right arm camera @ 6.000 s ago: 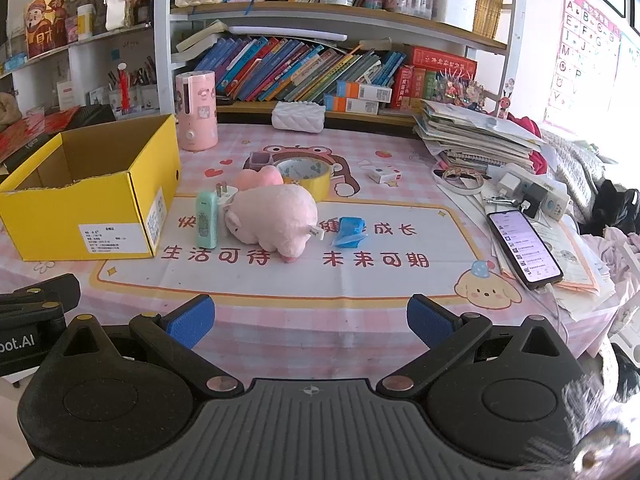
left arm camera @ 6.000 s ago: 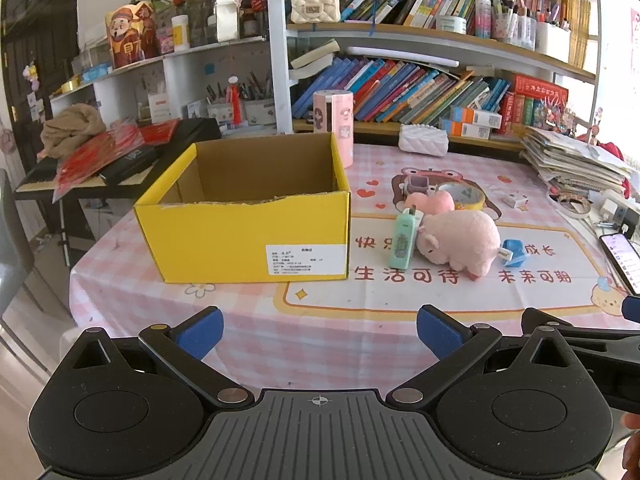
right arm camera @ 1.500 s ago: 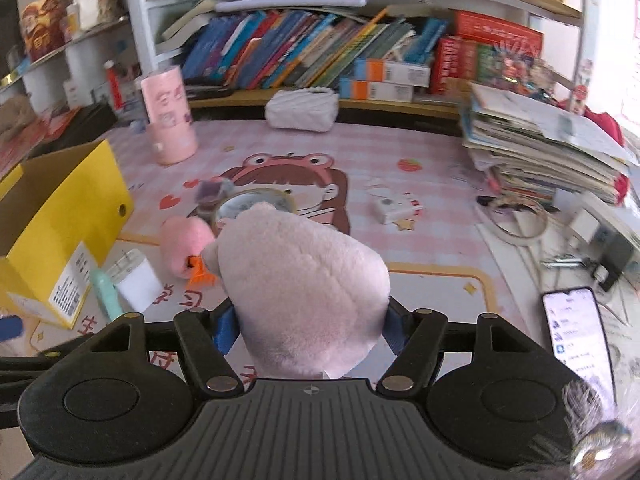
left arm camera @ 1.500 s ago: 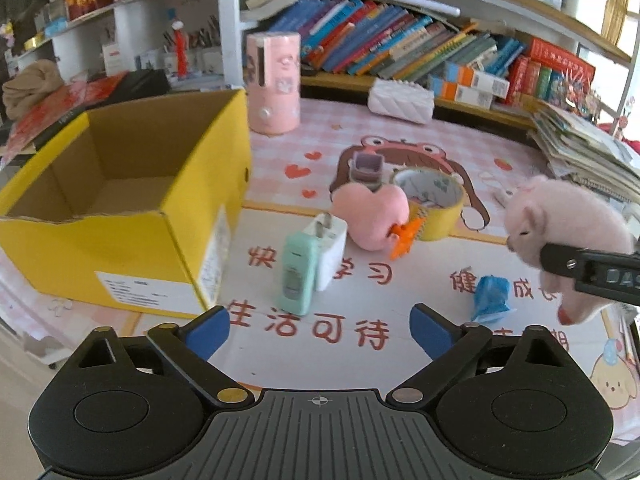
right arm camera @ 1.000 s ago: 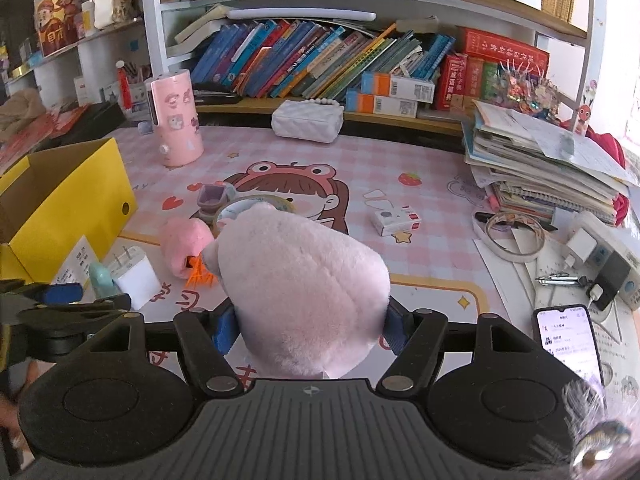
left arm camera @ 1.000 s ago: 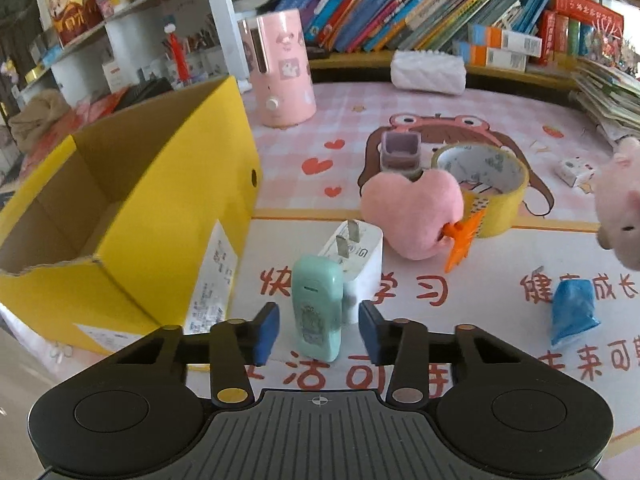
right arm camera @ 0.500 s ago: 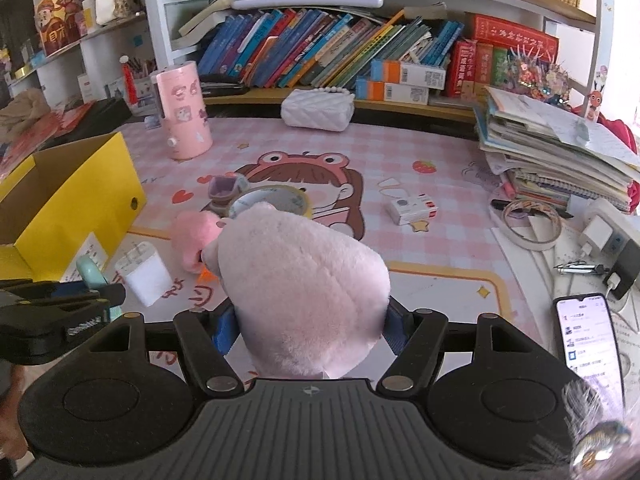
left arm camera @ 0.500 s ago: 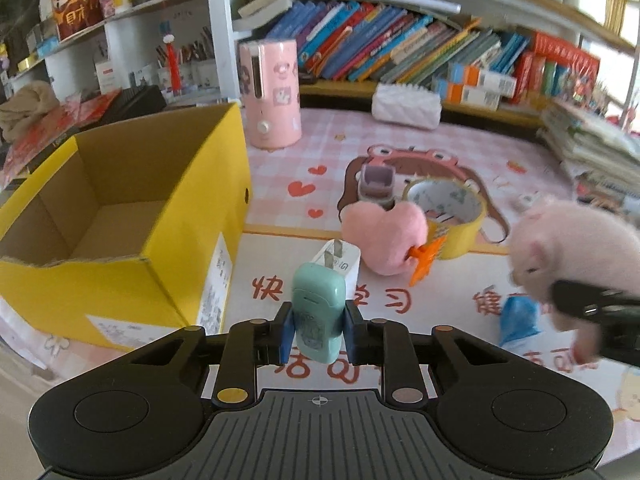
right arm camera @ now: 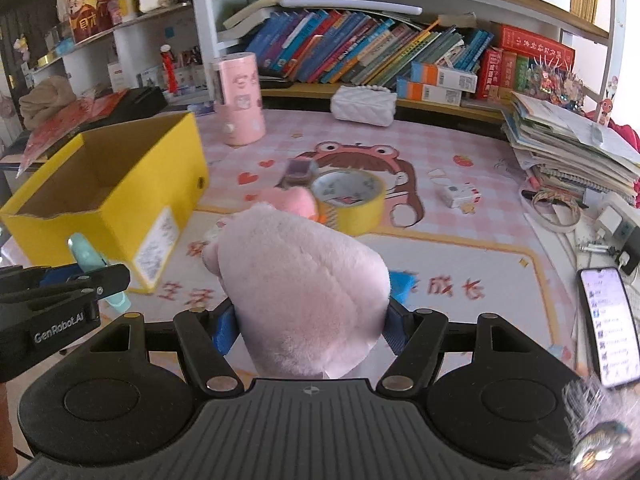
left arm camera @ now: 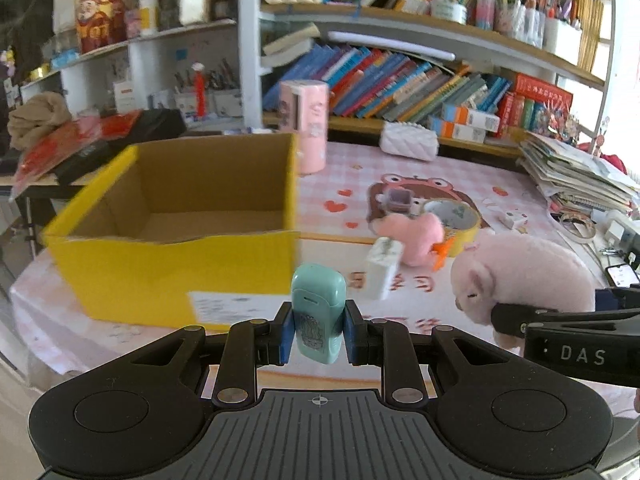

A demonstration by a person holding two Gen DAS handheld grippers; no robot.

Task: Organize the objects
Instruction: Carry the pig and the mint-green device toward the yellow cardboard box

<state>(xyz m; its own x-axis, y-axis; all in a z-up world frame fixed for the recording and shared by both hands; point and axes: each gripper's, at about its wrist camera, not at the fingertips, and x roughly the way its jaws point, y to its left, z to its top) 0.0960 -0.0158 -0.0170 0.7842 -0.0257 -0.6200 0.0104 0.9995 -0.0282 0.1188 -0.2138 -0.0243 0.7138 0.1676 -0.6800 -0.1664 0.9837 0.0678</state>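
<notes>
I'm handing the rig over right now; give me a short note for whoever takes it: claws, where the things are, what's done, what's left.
Left claw: shut on the mint green device, held up in front of the yellow box.
Right claw: shut on the pink plush pig, lifted off the mat.
Box: open, nothing visible inside.
On the table: white charger, pink heart plush, yellow tape roll, blue clip, small purple item.
Done: two items picked up.
Left: put both in the box, then probably the rest.
</notes>
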